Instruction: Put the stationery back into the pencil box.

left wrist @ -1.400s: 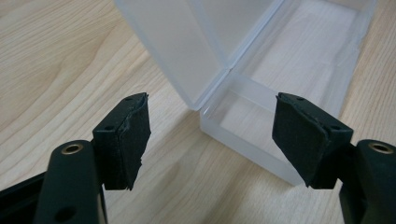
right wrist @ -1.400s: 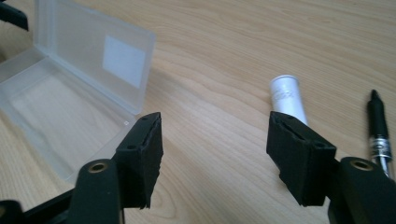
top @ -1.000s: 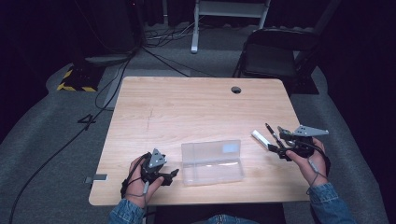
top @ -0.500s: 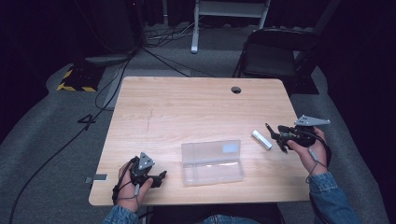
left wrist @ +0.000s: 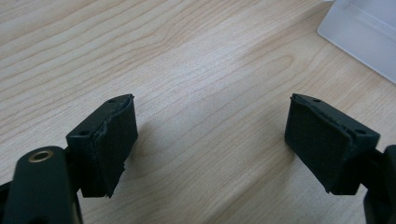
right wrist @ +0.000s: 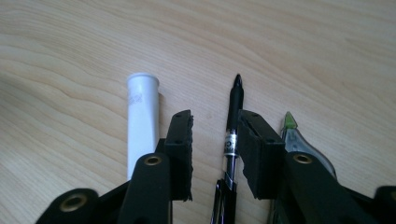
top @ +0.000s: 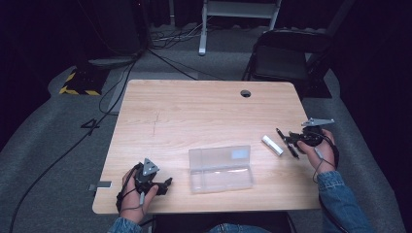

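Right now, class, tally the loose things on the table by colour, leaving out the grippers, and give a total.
White: 1, the tube
Black: 1, the pen
Clear: 1, the plastic case
Green-tipped: 1, the correction tape dispenser
Total: 4

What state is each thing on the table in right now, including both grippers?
Clear plastic case: closed, flat on the table.
Black pen: lying between the right gripper's fingers, one pad touching.
White tube: lying beside them.
Right gripper: closing, not yet clamped.
Left gripper: open, empty.
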